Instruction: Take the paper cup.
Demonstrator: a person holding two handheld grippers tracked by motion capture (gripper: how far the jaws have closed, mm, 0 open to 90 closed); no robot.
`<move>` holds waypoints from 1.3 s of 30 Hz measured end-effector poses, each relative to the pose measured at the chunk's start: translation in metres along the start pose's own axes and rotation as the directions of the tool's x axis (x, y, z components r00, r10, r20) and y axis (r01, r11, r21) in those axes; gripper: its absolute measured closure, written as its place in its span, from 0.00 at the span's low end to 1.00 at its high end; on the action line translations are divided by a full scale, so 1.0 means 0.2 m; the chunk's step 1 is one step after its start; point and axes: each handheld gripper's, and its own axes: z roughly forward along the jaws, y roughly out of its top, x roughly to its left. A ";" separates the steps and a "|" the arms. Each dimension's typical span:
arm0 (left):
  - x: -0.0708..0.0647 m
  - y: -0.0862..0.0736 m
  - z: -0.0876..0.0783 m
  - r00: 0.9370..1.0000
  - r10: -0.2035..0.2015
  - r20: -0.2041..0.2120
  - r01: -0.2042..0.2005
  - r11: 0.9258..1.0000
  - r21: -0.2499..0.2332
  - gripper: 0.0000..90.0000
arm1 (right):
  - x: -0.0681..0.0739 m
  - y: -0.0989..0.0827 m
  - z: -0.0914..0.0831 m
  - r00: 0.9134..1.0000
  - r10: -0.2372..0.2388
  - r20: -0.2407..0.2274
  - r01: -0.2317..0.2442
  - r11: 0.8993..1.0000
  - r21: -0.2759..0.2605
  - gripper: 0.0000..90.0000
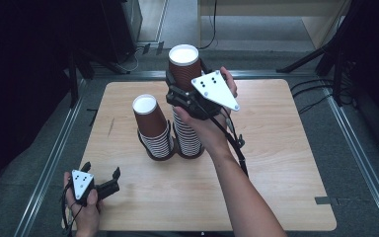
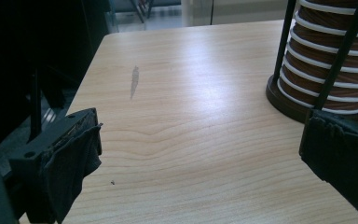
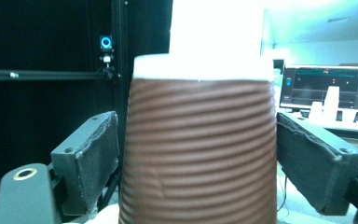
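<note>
Two stacks of brown ribbed paper cups with white rims stand mid-table in black rod holders: a left stack (image 1: pixel 153 126) and a taller right stack (image 1: pixel 187 136). My right gripper (image 1: pixel 185 81) is raised over the right stack, shut on the top cup (image 1: pixel 183 61). In the right gripper view its two pads press the sides of that cup (image 3: pixel 200 154). My left gripper (image 1: pixel 101 169) rests at the table's near left corner, jaws wide open with nothing between them. The left gripper view shows bare wood between its pads (image 2: pixel 74 158) and the left stack (image 2: pixel 328 60) ahead to the right.
The wooden table (image 1: pixel 276 148) has a small grey mark (image 2: pixel 134 81) on its left part. The black holder base (image 2: pixel 286 100) and its thin rods surround the left stack. Metal rails run along both sides of the table, and black stands and cables stand beyond it.
</note>
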 end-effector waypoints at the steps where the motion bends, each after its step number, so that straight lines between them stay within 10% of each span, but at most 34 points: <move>1: 0.00 0.00 0.00 1.000 -0.002 0.000 0.002 1.000 0.000 0.00 | 0.01 0.01 0.00 1.000 -0.002 0.008 0.002 1.000 -0.003 0.18; 16: 0.00 0.00 0.00 1.000 -0.006 0.008 0.006 1.000 -0.002 0.00 | 0.04 0.05 0.07 0.996 -0.027 0.080 0.028 1.000 -0.005 0.25; 39: 0.01 0.00 0.00 1.000 -0.006 0.013 0.006 1.000 -0.003 0.00 | 0.05 0.15 0.05 0.998 -0.020 0.051 0.022 0.999 -0.035 0.26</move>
